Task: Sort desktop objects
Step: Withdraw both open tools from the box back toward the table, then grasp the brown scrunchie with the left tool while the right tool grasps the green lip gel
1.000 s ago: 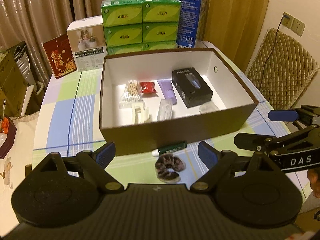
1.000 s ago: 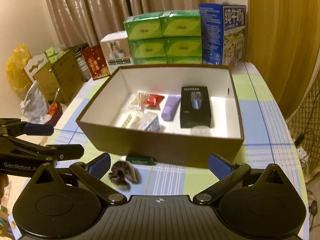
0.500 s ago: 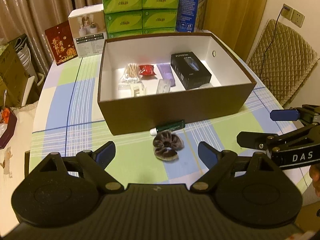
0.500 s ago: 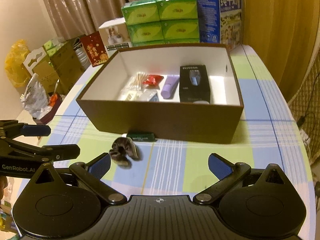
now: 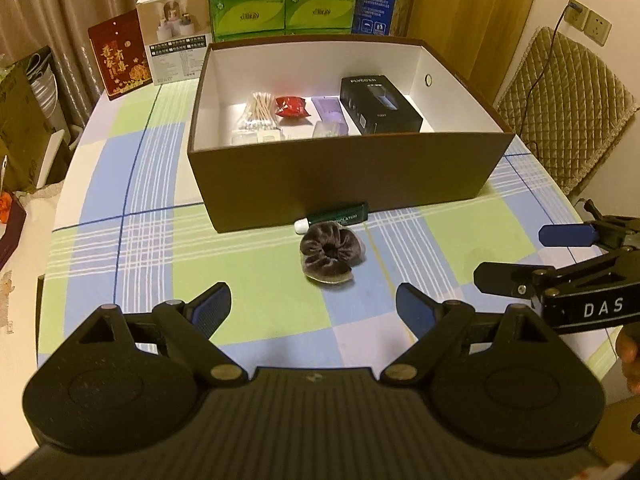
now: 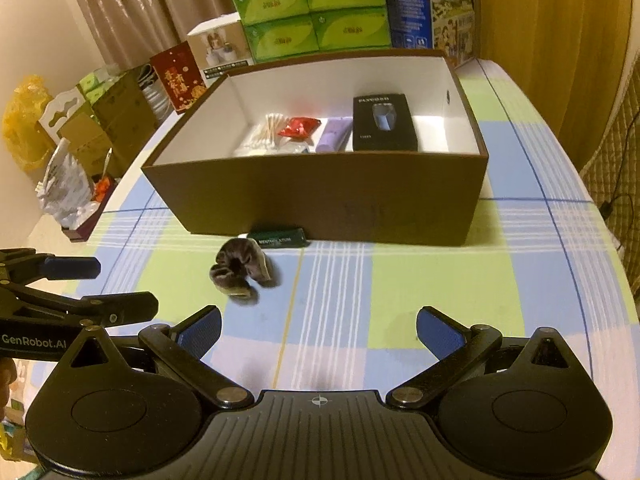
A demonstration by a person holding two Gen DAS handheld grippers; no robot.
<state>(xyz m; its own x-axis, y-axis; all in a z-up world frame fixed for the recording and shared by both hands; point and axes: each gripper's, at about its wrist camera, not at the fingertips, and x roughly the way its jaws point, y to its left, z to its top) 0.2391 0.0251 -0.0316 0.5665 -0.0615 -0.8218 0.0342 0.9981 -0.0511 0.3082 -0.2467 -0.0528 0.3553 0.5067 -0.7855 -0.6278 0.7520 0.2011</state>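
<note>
both claws spread wide, gripping nothing: left claw (image 5: pixel 313 304) low over the checked worktop (image 5: pixel 256 280), right claw (image 6: pixel 318 328) likewise, beside it. dark velvet scrunchie (image 5: pixel 330 255) on the worktop just ahead of the left claw, betw its fingers' line & the box. green menthol lip-balm tube (image 5: pixel 332 217) w/ white cap just behind the scrunchie, lying against the front wall of the brown cardboard box (image 5: pixel 344 178). inside box: cotton swabs (image 5: pixel 260 110), red packet (image 5: pixel 293 106), purple tube (image 5: pixel 329 107), black shaver box (image 5: pixel 380 104). green tissue packs (image 6: pixel 312 12) stacked behind.
</note>
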